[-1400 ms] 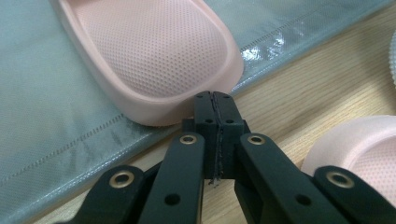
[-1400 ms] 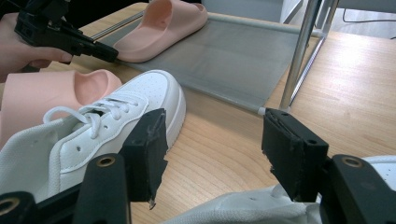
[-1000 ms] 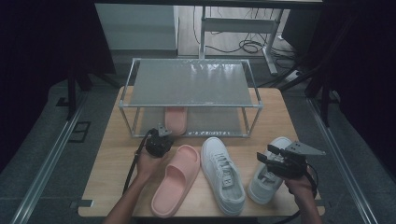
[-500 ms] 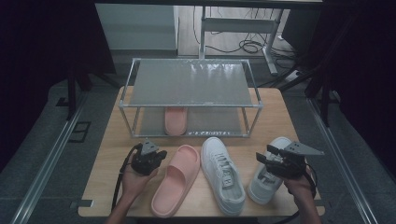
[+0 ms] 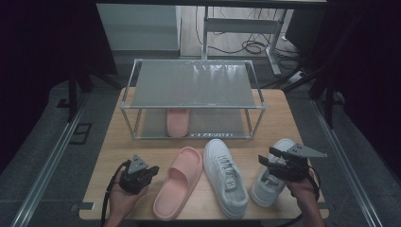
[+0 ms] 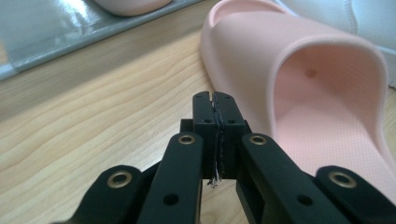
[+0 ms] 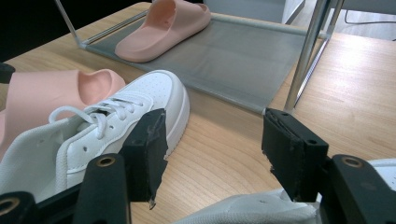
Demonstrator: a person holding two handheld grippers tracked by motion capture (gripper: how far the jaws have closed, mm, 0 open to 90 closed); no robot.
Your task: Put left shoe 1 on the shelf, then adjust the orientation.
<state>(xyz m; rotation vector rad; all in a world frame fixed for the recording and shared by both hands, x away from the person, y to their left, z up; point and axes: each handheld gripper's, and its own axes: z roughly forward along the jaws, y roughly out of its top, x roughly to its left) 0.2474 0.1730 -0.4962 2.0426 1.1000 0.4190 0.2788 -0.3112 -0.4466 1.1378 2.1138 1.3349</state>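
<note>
Retreating toward the table edge, left tool (image 5: 150,171) leaves pink slide (image 5: 177,182).

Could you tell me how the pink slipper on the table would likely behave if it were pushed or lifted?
The pink slipper looks like thick moulded foam, so probably light and fairly springy. Its flat sole on the wooden table suggests sliding, not rolling. The smooth arched strap may squash somewhat under the left tongs, now shut beside it.

Left claw (image 5: 152,171) withdrew from pink slipper (image 5: 177,182).
</note>
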